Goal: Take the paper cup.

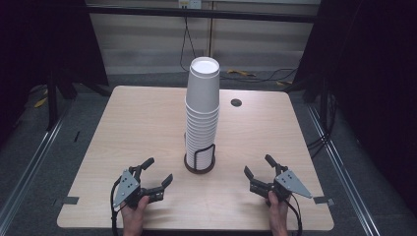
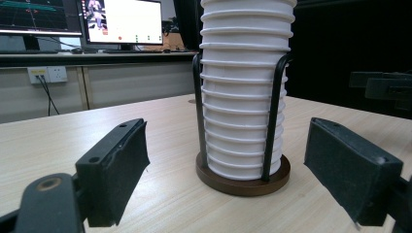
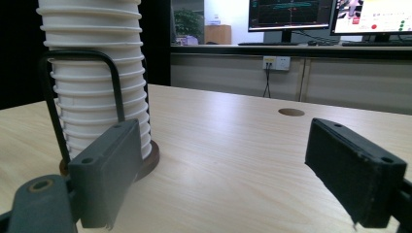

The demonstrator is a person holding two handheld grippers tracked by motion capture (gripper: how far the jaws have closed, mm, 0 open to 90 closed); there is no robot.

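White paper cups (image 1: 202, 115) stand stacked in a wire holder (image 1: 199, 160) at the worktop's (image 1: 133, 128) centre, untouched, while the left gripper (image 1: 156, 171) and right gripper (image 1: 258, 164) wait wide open and empty at lower frame, nothing yet lifted.

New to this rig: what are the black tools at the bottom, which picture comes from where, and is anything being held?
A person holds a two-jaw gripper in each hand. The high view looks down on the wooden table: the left gripper is at lower left, the right gripper at lower right. The other two pictures come from cameras riding on each gripper, looking along its black jaws. On the table stands a tall stack of white paper cups, upside down, in a black wire holder on a round brown base. Both grippers stand open with nothing between the jaws, a little short of the stack on either side. Nothing is held.
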